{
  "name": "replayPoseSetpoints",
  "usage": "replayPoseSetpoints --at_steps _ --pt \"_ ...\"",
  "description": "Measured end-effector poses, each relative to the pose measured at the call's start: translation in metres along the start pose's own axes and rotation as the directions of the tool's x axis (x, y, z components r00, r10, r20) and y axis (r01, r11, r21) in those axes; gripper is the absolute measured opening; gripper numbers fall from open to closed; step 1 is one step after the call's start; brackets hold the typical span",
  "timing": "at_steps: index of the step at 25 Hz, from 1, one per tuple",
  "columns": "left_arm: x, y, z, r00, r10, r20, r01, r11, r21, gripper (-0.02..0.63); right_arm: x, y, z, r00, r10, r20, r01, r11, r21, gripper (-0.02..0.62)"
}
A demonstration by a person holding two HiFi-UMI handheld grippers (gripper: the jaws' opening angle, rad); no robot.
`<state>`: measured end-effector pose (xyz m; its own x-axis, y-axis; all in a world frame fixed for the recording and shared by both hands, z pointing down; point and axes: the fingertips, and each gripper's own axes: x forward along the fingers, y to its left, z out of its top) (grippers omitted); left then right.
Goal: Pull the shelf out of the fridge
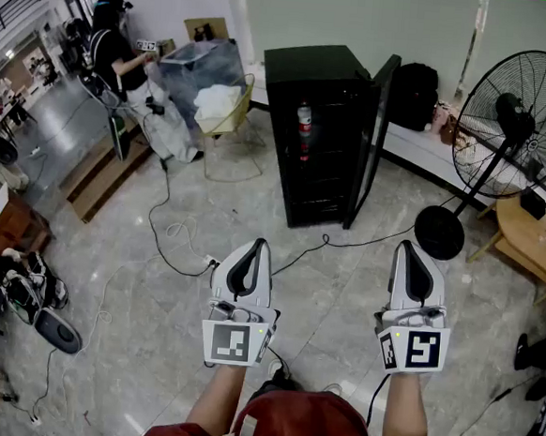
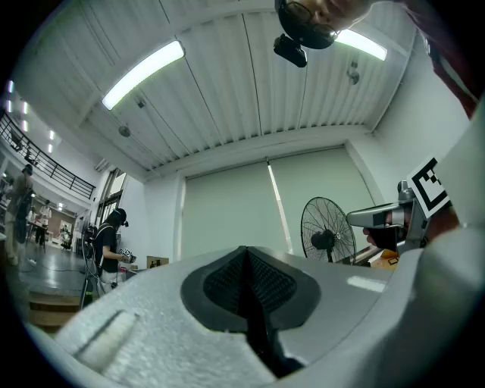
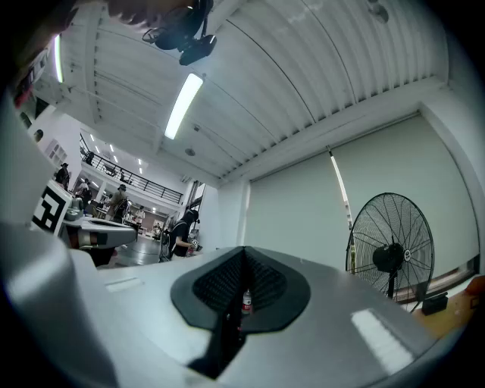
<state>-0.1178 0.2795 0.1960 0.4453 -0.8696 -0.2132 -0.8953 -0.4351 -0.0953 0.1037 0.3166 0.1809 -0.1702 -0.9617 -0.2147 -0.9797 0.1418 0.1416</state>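
Both sets of jaws are closed and empty. The left gripper (image 1: 255, 246) and right gripper (image 1: 408, 247) hover well short of the tall black open-doored fridge (image 1: 308, 69). Its shelves (image 1: 308, 159) lie ahead, seemingly nearer the left.

Inside the open fridge (image 1: 317, 136), far across the floor, the racks are too dark to tell one shelf from another (only a bottle (image 1: 305, 121) stands out). The left gripper (image 2: 244, 254) blocks the fridge from its own view with its pressed-together jaws; the right gripper (image 3: 242, 261) leaves only a sliver of the bottle. At the right, the low wooden table (image 1: 525, 243) is cut by the picture's edge.
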Motion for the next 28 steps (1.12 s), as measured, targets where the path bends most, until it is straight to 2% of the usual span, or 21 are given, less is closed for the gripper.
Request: replayPoseSetpoints --at_steps 10,17,28 --pt "0.003 0.034 -0.012 1.0 0.005 0.008 -0.005 0.999 -0.032 0.0 0.022 0.027 -0.008 1.0 -0.006 0.003 0.006 1.0 0.026 -0.002" --pt "0.01 0.086 -0.024 1.0 0.002 0.013 -0.001 0.999 -0.04 0.0 0.056 0.06 -0.014 0.999 -0.032 0.005 0.032 0.999 0.04 -0.002" --pt "0.017 0.153 -0.048 1.0 -0.01 0.02 0.011 0.998 -0.066 0.0 0.097 0.117 -0.028 0.999 -0.042 -0.012 0.042 0.999 -0.013 -0.002"
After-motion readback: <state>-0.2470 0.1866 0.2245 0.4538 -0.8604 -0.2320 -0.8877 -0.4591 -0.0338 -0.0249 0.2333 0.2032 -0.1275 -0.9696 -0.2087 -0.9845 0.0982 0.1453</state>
